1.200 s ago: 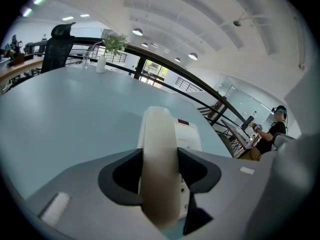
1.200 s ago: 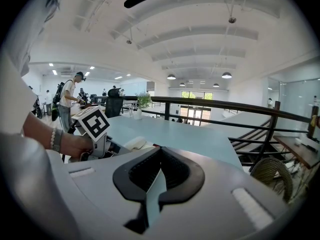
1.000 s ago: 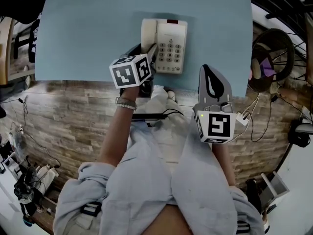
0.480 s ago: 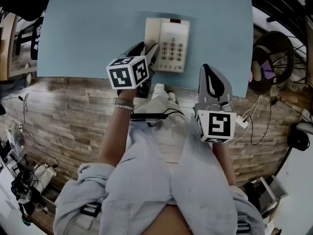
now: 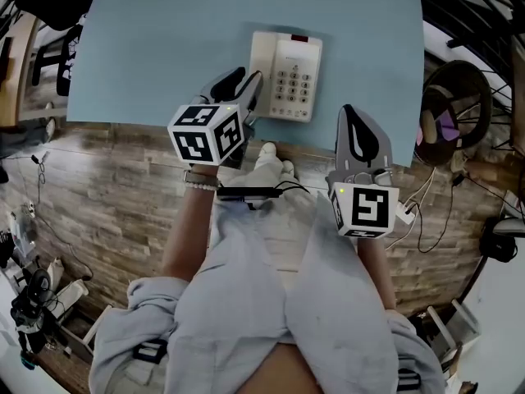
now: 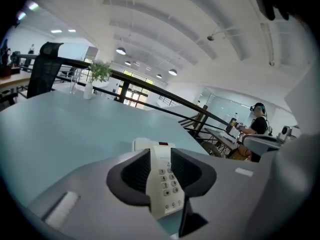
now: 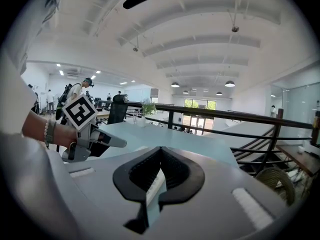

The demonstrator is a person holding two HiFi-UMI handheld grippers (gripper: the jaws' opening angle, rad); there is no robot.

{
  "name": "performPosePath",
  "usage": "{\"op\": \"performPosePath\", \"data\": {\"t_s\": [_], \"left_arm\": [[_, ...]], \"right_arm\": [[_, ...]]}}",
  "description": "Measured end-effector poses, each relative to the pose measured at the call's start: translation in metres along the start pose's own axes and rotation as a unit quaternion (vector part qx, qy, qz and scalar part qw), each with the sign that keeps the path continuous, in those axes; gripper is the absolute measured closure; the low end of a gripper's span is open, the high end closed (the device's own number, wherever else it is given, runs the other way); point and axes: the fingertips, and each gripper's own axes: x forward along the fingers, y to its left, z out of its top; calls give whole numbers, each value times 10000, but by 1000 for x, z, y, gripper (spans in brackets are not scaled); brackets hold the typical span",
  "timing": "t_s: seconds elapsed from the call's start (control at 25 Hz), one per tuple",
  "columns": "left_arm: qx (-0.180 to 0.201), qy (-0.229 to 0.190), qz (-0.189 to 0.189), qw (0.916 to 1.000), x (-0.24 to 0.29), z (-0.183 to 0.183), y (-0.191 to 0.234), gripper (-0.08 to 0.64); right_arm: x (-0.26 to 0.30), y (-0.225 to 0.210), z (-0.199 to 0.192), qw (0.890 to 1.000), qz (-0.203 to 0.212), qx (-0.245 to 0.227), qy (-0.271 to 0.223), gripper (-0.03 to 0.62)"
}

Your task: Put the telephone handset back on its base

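The cream telephone base (image 5: 287, 76) with its keypad lies on the blue table (image 5: 156, 48). Its handset (image 5: 264, 52) rests in the cradle along the base's left side. My left gripper (image 5: 248, 78) hovers just short of the phone's near left corner, its jaws closing with nothing between them. In the left gripper view the telephone (image 6: 164, 181) shows through the gap of the left gripper (image 6: 160, 152). My right gripper (image 5: 351, 110) is shut and empty, over the table's near edge to the right of the phone. The right gripper (image 7: 161, 148) has its tips touching.
The table's near edge runs just behind both grippers, with wood floor below. A round wicker chair (image 5: 455, 97) and cables (image 5: 426, 208) lie to the right. A potted plant (image 6: 98, 74) and a black chair (image 6: 44, 74) stand at the table's far side.
My left gripper has drawn back from the phone toward the table's near edge, and its jaws have narrowed. The handset stays on the base. The right gripper has barely moved.
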Motion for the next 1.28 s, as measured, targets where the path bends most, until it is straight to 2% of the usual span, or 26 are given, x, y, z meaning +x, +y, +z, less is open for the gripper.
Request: {"op": "performPosePath", "data": {"t_s": [0.2, 0.44, 1.08, 1.28], "left_arm": [[328, -382, -28, 9987, -20, 22, -11, 505], [537, -745, -133, 9957, -45, 45, -25, 547], [1163, -1308, -329, 9840, -91, 76, -58, 557], [1280, -1411, -378, 9810, -101, 80, -67, 557]], "right_arm": [[-3, 1, 12, 9998, -17, -66, -188, 584], [-10, 0, 27, 9993, -28, -142, -356, 586], [-28, -5, 65, 9954, -40, -366, -890, 586], [-34, -4, 73, 9950, -15, -410, -914, 584]]}}
